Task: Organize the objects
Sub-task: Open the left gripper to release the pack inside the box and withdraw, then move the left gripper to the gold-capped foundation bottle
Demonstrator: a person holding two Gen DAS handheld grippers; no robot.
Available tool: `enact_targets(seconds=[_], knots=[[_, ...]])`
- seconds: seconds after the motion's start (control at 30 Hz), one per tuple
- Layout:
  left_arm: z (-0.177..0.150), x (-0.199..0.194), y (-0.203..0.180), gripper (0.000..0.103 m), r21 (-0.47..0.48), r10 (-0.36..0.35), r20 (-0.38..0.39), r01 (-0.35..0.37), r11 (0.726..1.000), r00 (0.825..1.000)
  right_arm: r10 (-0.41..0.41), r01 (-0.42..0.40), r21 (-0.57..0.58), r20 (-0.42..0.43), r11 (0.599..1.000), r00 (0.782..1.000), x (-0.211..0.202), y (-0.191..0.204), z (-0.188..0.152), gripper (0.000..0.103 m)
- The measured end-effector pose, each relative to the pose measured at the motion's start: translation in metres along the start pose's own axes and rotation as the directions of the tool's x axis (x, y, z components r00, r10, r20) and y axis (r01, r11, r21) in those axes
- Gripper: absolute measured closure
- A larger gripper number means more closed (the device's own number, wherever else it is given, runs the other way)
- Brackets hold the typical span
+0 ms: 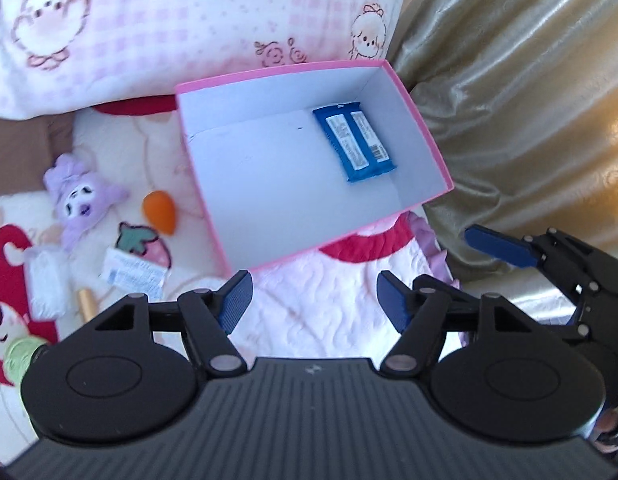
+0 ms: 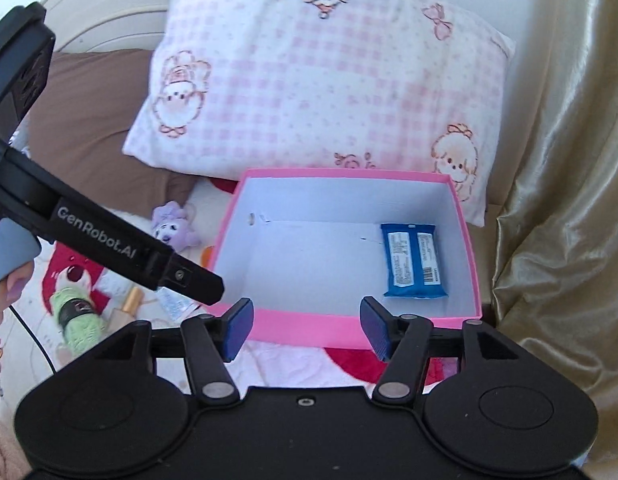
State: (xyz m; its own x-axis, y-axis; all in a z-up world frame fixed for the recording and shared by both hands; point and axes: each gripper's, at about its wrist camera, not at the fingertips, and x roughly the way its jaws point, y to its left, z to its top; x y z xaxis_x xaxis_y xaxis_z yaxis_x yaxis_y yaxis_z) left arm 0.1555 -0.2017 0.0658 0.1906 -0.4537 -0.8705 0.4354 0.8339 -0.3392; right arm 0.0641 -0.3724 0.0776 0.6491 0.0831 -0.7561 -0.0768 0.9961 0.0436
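Note:
A pink box with a white inside lies open on the bed; it also shows in the right wrist view. A blue packet lies flat inside at its right end, also in the right wrist view. My left gripper is open and empty, just short of the box's near edge. My right gripper is open and empty at the box's near wall; it also shows in the left wrist view. Left of the box lie a purple plush, an orange sponge, a strawberry pouch and a white sachet.
A pink checked pillow lies behind the box. A gold curtain hangs to the right. A green yarn ball, a gold tube and a white tissue pack lie at the left. The left gripper's body crosses the right wrist view.

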Motion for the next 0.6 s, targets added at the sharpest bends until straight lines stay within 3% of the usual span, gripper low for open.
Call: enact_targets(seconds=[0.33, 0.53, 0.6], knots=[[-0.049, -0.047, 0.051, 0.031, -0.023, 0.087, 0.007, -0.087, 0.996, 0.996, 0.08, -0.083, -0.092, -0.034, 0.992, 0.996, -0.023, 0.052, -0.009, 0.033], [-0.07, -0.066, 0.085, 0.03, -0.068, 0.098, -0.004, -0.098, 0.993, 0.995, 0.124, -0.131, -0.147, -0.056, 0.98, 0.991, -0.031, 0.083, -0.008, 0.029], [-0.077, -0.073, 0.091, 0.028, -0.068, 0.103, 0.006, -0.103, 0.992, 0.995, 0.128, -0.136, -0.172, -0.054, 0.976, 0.99, -0.033, 0.092, -0.008, 0.022]])
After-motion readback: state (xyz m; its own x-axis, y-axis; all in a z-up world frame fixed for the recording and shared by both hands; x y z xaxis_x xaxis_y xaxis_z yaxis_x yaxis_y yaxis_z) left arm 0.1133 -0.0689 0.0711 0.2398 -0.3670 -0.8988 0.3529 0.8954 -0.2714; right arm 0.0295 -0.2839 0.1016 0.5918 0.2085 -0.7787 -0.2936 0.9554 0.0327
